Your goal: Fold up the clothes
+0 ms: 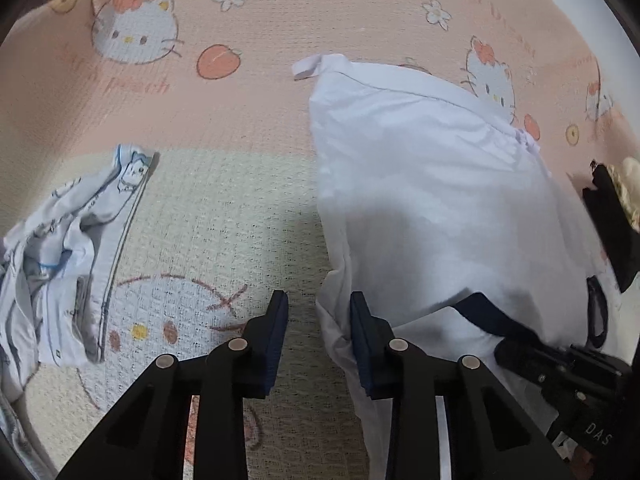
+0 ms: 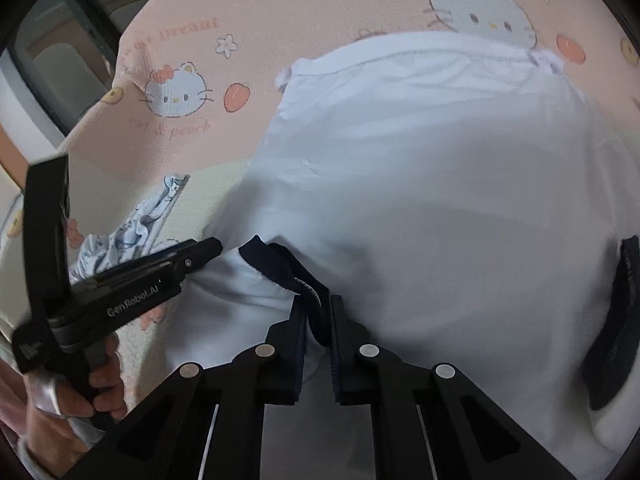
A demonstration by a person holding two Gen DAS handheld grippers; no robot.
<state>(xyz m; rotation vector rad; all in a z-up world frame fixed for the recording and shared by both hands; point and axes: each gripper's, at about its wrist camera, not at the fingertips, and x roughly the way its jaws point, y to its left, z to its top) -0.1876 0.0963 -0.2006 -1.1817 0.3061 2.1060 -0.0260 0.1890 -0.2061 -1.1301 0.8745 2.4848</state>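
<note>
The right gripper (image 2: 317,320) sits nearest the lens in the right wrist view, its two jaws clamped on the navy collar trim (image 2: 294,266) of a white shirt (image 2: 420,184). From that pinch the shirt spreads away across a pink and cream cartoon-cat bedspread (image 2: 192,60), with a second navy-trimmed opening (image 2: 616,328) showing at the shirt's right edge. To the left of the shirt, the left gripper (image 1: 319,312) comes in from the side, held by a person's hand (image 2: 76,392). In the left wrist view its jaws stand partly apart, the right-hand finger (image 1: 366,344) lying against the shirt's crumpled near-left edge while the left-hand finger (image 1: 272,340) stands over bare bedspread; whether that cloth is actually pinched cannot be told. Well to the left of the shirt, apart from it, lies a rumpled white garment with a blue print (image 1: 68,248). A small tab of white cloth (image 1: 306,68) sticks out at the shirt's far-left corner.
</note>
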